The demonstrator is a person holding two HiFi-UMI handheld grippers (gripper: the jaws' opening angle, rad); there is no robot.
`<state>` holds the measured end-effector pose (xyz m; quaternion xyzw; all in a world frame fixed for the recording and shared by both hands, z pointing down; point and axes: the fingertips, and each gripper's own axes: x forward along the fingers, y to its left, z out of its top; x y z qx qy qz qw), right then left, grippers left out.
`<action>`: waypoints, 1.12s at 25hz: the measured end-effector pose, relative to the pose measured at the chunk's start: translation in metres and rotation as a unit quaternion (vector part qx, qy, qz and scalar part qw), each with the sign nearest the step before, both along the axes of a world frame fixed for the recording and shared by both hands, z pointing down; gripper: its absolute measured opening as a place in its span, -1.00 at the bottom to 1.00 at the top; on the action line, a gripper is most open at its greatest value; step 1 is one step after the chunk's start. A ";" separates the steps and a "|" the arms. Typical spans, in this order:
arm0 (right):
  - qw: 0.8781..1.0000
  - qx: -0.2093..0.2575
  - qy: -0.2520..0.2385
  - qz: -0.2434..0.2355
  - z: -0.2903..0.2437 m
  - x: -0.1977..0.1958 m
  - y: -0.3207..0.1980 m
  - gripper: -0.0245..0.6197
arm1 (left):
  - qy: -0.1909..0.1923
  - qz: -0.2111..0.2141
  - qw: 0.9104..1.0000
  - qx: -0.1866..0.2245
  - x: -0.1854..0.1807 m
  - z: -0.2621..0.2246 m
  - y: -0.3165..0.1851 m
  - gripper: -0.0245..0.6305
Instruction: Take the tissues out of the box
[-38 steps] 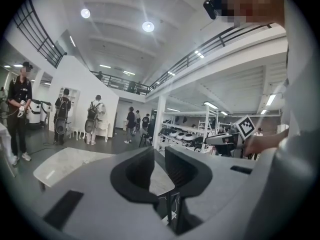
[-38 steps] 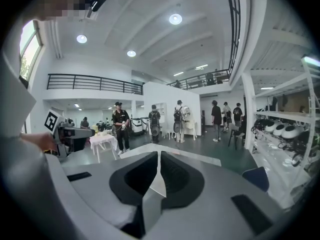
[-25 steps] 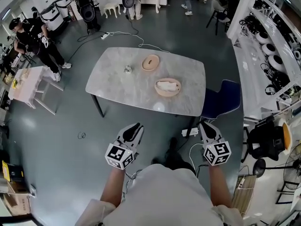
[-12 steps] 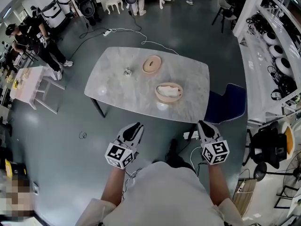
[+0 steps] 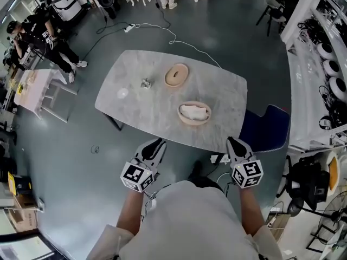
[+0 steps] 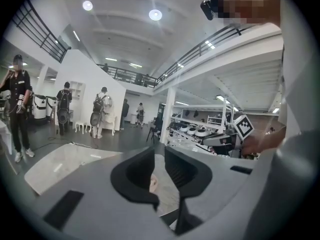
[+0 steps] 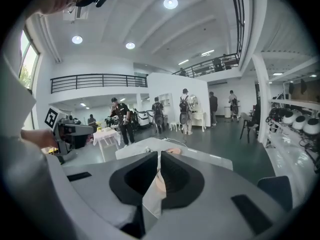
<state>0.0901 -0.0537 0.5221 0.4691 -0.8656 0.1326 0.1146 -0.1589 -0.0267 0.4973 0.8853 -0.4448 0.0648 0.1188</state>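
Observation:
A round wooden box (image 5: 194, 114) with white tissues (image 5: 194, 111) in it stands on the near right part of the marble table (image 5: 135, 107). Its round wooden lid (image 5: 177, 74) lies farther back, and a small crumpled thing (image 5: 145, 83) sits left of the lid. My left gripper (image 5: 155, 147) and right gripper (image 5: 235, 144) are held low in front of the table's near edge, short of the box. In the left gripper view the left gripper (image 6: 159, 156) has its jaws close together with nothing between them. The right gripper (image 7: 159, 159) looks the same in the right gripper view.
A blue chair (image 5: 267, 129) stands at the table's right end. Cables and a power strip (image 5: 219, 158) lie on the floor under the near edge. A person (image 5: 46, 34) stands by a small white table (image 5: 38, 88) at the far left. Shelves with devices (image 5: 333, 64) run along the right.
The table and the box have come nearer and sit lower in the head view. Both grippers keep about the same place in front of the body.

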 end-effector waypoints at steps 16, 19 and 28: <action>0.999 -0.045 -0.012 -0.024 0.039 0.017 -0.072 -0.80 | -0.030 0.018 0.999 -0.037 0.044 0.031 -0.079 -0.71; 0.998 -0.053 -0.013 -0.011 0.045 0.015 -0.080 -0.80 | -0.030 0.034 0.998 -0.045 0.045 0.039 -0.097 -0.71; 0.996 -0.077 -0.016 0.049 0.066 0.021 -0.107 -0.80 | -0.059 0.122 0.988 -0.074 0.066 0.085 -0.161 -0.71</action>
